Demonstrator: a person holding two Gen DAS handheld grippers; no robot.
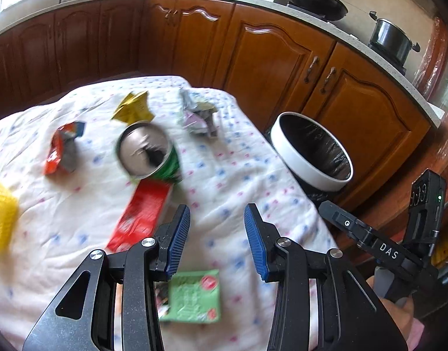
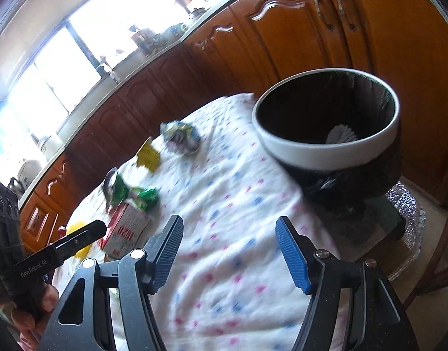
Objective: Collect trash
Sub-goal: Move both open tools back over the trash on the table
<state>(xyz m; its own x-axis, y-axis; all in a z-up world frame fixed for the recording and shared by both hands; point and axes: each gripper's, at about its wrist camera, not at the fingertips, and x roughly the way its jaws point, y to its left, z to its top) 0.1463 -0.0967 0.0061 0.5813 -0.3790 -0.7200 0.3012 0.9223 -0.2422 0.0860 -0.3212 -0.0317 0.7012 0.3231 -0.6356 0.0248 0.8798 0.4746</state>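
Observation:
Trash lies on a table with a white dotted cloth [image 1: 229,175]. In the left wrist view I see a green can [image 1: 148,153] on its side, a red flat packet [image 1: 139,216] in front of it, an orange-red wrapper [image 1: 63,149], a yellow wrapper [image 1: 133,106], a crumpled grey wrapper [image 1: 199,114] and a green packet [image 1: 193,295] just under the fingers. My left gripper [image 1: 217,219] is open and empty above the cloth. My right gripper [image 2: 228,232] is open and empty, near the white-rimmed bin [image 2: 326,122] lined with a black bag.
The bin [image 1: 311,152] stands at the table's right edge on a dark stool [image 2: 370,219]. Brown cabinets [image 1: 268,52] run behind. A yellow object [image 1: 0,213] sits at the table's left. A white paper cup liner [image 2: 341,134] lies inside the bin.

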